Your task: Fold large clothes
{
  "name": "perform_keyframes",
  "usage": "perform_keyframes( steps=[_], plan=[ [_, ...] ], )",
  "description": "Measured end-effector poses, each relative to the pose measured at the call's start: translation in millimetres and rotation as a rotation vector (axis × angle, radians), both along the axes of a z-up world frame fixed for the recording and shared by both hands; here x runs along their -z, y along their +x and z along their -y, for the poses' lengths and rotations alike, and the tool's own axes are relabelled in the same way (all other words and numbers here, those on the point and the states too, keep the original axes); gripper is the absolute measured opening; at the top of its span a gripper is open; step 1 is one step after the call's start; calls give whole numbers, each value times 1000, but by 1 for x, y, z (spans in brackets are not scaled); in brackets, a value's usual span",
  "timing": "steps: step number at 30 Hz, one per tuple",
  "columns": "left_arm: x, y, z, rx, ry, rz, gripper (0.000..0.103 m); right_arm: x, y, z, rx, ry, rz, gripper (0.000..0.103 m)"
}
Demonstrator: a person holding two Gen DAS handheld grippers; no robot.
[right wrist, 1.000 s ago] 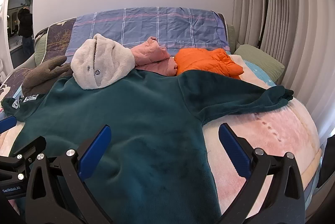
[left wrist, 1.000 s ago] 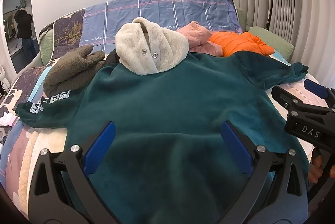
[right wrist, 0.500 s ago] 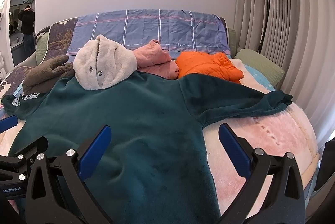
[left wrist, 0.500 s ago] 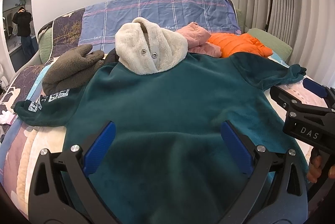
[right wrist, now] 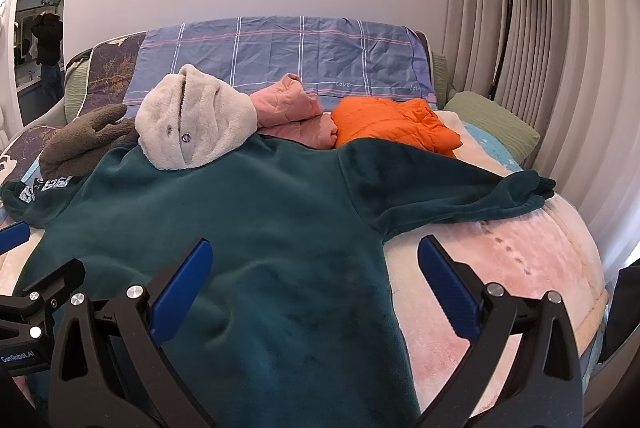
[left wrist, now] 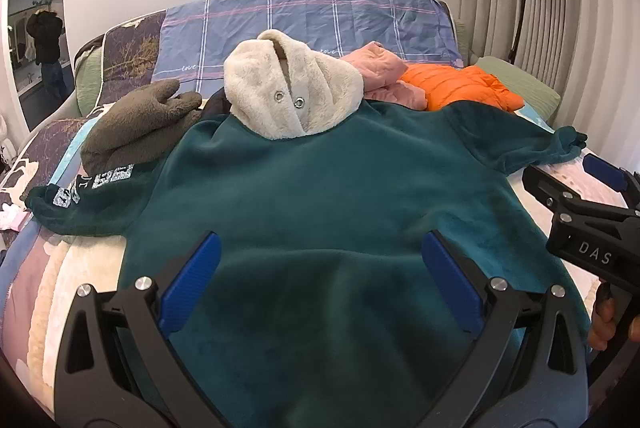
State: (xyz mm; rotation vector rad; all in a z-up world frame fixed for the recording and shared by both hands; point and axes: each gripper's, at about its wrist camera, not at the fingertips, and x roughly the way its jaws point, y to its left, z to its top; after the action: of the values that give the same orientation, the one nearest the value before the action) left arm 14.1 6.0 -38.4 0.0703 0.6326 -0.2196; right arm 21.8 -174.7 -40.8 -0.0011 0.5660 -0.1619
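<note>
A large dark green fleece hoodie [left wrist: 320, 196] lies spread flat on the bed, with a cream fleece hood [left wrist: 288, 96] at the far end and both sleeves stretched out. It also shows in the right wrist view [right wrist: 240, 228]. My left gripper [left wrist: 320, 276] is open and empty above the hoodie's lower body. My right gripper [right wrist: 316, 276] is open and empty above the hoodie's right side, near the right sleeve [right wrist: 460, 196]. The right gripper also shows at the right edge of the left wrist view [left wrist: 580, 204].
A grey-brown fleece garment [left wrist: 136, 128] lies at the far left. A pink garment [left wrist: 380, 76] and an orange puffer jacket [left wrist: 460, 88] lie behind the hoodie. A blue plaid pillow [left wrist: 300, 20] leans on the wall. A pink blanket [right wrist: 500, 268] covers the bed's right side.
Both views have shifted back and up a little, so the hoodie sits slightly lower in frame. Both grippers stay open. The hoodie has not moved.
</note>
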Motion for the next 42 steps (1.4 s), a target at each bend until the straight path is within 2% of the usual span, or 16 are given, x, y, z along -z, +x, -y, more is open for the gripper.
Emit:
perform_keyframes(
  steps=[12, 23, 25, 29, 30, 31, 32, 34, 36, 37, 39, 42],
  plan=[
    [0, 1, 0, 7, 3, -2, 101, 1, 1, -1, 0, -4, 0, 102],
    [0, 4, 3, 13, 25, 2, 101, 5, 6, 2, 0, 33, 40, 102],
    [-1, 7, 3, 12, 37, 6, 101, 2, 10, 2, -5, 52, 45, 102],
    [-9, 26, -8, 0, 25, -4, 97, -9, 31, -5, -73, 16, 50, 102],
    [-12, 34, -12, -4, 16, -13, 89, -13, 39, -7, -99, 27, 52, 97],
    [-16, 47, -19, -9, 2, -27, 81, -17, 51, -10, -135, 17, 38, 87],
    [-21, 58, -24, -18, -8, -36, 76, -21, 58, -11, -154, 32, 42, 81],
    [-28, 80, -33, -36, -17, -46, 60, -29, 84, -15, -200, 33, 8, 61],
    [-38, 115, -44, -56, -38, -66, 52, -40, 110, -17, -238, 70, 0, 50],
    [-41, 125, -48, -60, -49, -73, 47, -46, 123, -18, -253, 89, -8, 46],
    [-50, 162, -60, -78, -111, -103, 43, -59, 158, -23, -271, 116, -34, 45],
    [-57, 213, -70, -109, -162, -133, 44, -73, 209, -34, -293, 149, -79, 46]
  ],
)
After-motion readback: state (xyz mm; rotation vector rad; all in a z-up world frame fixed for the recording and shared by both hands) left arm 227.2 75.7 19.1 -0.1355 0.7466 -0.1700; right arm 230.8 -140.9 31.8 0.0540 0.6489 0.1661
